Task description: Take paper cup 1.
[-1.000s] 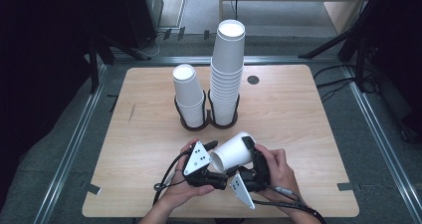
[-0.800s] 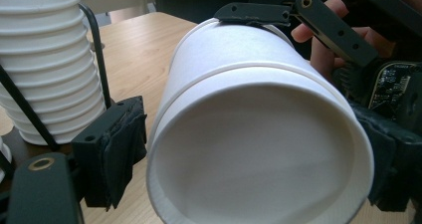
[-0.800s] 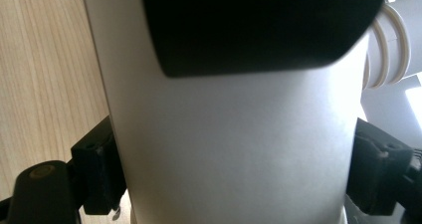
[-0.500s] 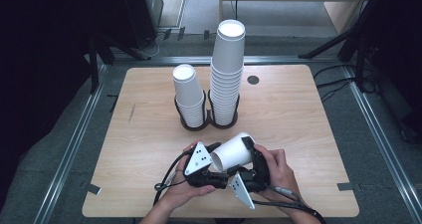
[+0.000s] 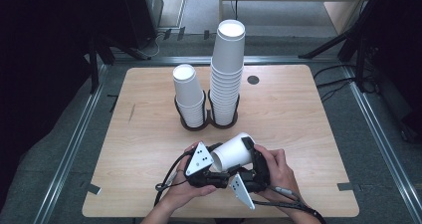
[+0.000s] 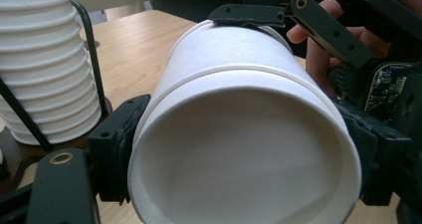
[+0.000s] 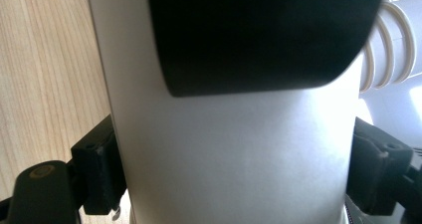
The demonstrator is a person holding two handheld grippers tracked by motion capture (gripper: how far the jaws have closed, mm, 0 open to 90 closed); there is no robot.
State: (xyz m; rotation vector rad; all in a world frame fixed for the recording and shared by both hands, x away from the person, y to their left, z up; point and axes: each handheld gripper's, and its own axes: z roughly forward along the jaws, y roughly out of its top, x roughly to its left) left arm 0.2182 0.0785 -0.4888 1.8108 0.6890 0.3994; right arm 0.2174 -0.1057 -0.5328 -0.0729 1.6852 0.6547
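I have a white paper cup [image 5: 234, 153] held on its side above the near middle of the wooden table [image 5: 308, 119], with both tools on it at once. My left gripper [image 5: 211, 171] is pinching the cup near its open rim: in the left gripper view the mouth of the cup [image 6: 244, 149] faces the camera, a black jaw pressed to each side of the wall. My right gripper [image 5: 251, 157] is clamped across the cup's body; in the right gripper view the white wall [image 7: 234, 149] sits between the two jaws, both touching it (a dark shape crosses the top of that view, and I cannot tell what it is). The right gripper's jaw [image 6: 318, 30] also shows over the cup's far end in the left gripper view.

Farther back at the table's middle stand two stacks of cups in a black holder [image 5: 206, 122]: the short stack [image 5: 188, 94] on the left, the tall stack [image 5: 226, 74] just beside it on the right. A dark round hole [image 5: 253, 79] marks the table farther right.
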